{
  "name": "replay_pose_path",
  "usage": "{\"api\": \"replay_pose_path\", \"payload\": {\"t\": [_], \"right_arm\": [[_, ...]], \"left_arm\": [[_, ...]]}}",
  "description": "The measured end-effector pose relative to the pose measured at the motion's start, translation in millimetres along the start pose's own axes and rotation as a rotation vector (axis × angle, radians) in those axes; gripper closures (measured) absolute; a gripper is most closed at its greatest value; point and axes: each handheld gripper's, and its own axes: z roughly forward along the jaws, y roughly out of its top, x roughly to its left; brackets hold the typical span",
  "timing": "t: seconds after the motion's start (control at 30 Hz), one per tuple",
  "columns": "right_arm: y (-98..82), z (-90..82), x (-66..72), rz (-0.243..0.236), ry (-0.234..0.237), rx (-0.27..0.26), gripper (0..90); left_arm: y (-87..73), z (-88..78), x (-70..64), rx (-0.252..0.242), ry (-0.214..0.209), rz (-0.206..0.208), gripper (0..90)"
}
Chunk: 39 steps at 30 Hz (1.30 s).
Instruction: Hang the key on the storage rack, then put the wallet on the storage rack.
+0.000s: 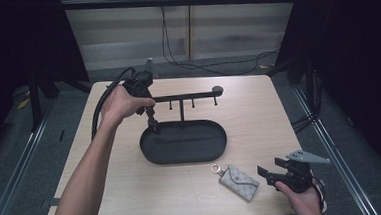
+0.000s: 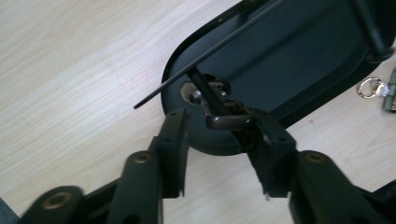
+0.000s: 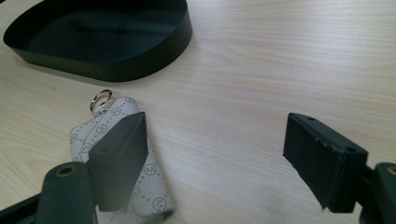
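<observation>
The left gripper (image 2: pixel 219 154) hangs over the left end of the black oval tray (image 1: pixel 216 148), jaws pointing down and standing apart. Between them lies a small dark keyring item (image 2: pixel 226 120) with a metal ring, resting inside the tray at that end; the pads do not press on it. It sits beneath one of the short hooks (image 1: pixel 171 106) of the black hanger stand (image 1: pixel 185 96), whose post rises from the tray's middle and whose crossbar runs above the tray. Apart from that dark item, the tray's floor looks bare.

The right gripper (image 3: pixel 219 154) rests low on the wooden table (image 1: pixel 258 108), in front of the tray and to the tray's right, with its jaws spread wide and nothing between them. Just left of it, near the tray's front rim, lies a grey patterned key pouch (image 1: pixel 239 182), flat on the table, its gold ring (image 3: pixel 101 100) pointing toward the tray. One jaw stands over the pouch's edge; whether it touches is unclear.
</observation>
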Motion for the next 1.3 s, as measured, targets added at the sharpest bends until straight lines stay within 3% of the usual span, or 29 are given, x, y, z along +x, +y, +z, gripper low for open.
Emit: {"api": "replay_pose_path", "payload": {"t": [0.23,0.37,0.57,0.8,0.9,1.1,1.3], "right_arm": [[1.1,2.6,-0.6,0.004,0.003,0.006,21.9],[0.9,1.6,-0.5,0.005,-0.003,0.002,21.9],[0.6,1.1,-0.1,0.003,-0.003,0.002,21.9],[0.2,0.9,0.1,-0.001,-0.003,0.003,21.9],[0.3,1.0,-0.3,0.003,-0.002,0.001,21.9],[0.5,1.7,-0.2,0.005,-0.005,0.003,21.9],[0.5,1.6,0.0,0.005,-0.005,0.003,21.9]], "left_arm": [[-3.8,-1.6,-0.4,-0.025,-0.017,0.008,37.1],[-8.5,-6.9,-1.8,-0.074,-0.033,0.017,31.8],[-19.0,-6.8,0.7,-0.103,-0.059,0.031,23.9],[-32.1,-9.7,7.0,-0.171,-0.076,0.021,20.3],[-37.4,-8.8,7.1,-0.176,-0.089,0.051,17.4],[-47.3,-5.8,9.0,-0.220,-0.115,0.071,17.5],[-60.8,-0.9,7.6,-0.248,-0.093,0.098,17.6]]}}
